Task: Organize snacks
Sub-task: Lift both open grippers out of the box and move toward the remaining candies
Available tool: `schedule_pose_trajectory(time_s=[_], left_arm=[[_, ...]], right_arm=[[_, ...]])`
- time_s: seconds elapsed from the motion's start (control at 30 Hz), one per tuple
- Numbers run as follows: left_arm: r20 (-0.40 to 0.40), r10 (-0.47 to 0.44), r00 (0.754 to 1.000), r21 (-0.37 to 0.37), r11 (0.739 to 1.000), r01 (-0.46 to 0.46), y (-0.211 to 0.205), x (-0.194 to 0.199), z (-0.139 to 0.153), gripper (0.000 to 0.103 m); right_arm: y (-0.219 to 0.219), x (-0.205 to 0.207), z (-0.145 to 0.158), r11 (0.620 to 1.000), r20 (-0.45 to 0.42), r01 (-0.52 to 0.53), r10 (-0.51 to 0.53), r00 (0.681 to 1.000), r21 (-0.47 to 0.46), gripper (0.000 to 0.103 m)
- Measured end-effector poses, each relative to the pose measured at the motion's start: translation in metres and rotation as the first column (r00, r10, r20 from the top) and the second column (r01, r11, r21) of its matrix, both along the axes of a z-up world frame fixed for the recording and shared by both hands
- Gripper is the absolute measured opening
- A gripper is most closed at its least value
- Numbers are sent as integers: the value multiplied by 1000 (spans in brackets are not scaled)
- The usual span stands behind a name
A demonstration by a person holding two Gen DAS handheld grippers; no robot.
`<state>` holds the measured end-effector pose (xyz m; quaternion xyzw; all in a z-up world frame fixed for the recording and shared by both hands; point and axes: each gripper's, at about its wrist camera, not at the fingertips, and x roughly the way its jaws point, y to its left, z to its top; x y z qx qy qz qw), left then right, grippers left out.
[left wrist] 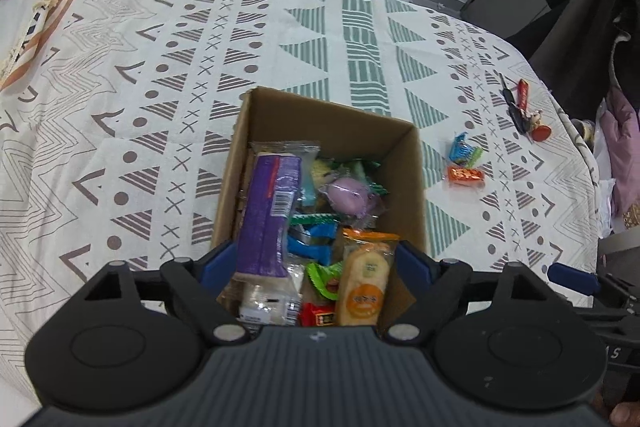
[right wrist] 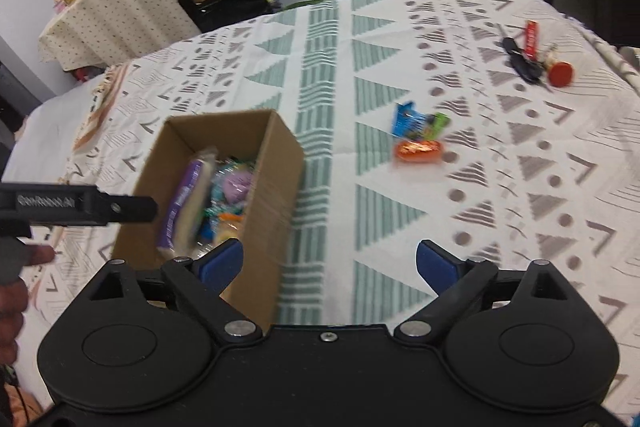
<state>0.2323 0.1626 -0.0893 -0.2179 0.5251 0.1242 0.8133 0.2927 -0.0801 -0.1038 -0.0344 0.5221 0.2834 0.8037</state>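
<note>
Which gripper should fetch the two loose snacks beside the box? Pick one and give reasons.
Right. The right gripper is open over bare cloth, with the orange snack and blue snack ahead of it. The left gripper hangs open over the box, with the snacks off to its right.

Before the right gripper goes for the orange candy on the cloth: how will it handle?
The orange candy looks small and wrapped, so probably light. Its glossy wrapper may slip or crinkle between the fingers. It lies flat touching the blue packet, so a push would likely shift both.
</note>
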Motion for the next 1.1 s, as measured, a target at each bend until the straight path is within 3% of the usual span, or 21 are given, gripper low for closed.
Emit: schedule_pose_trajectory(time_s=[0.6, 1.1], left_arm=[[42, -60, 997, 18, 998, 59, -64, 3, 17, 89], [56, -121, 991, 13, 993, 121, -108, 38, 10, 89]], right_arm=[[-77, -10, 3, 996, 34, 84, -83, 996, -23, 99], [-123, 11, -11, 986, -16, 162, -161, 987, 30, 102]])
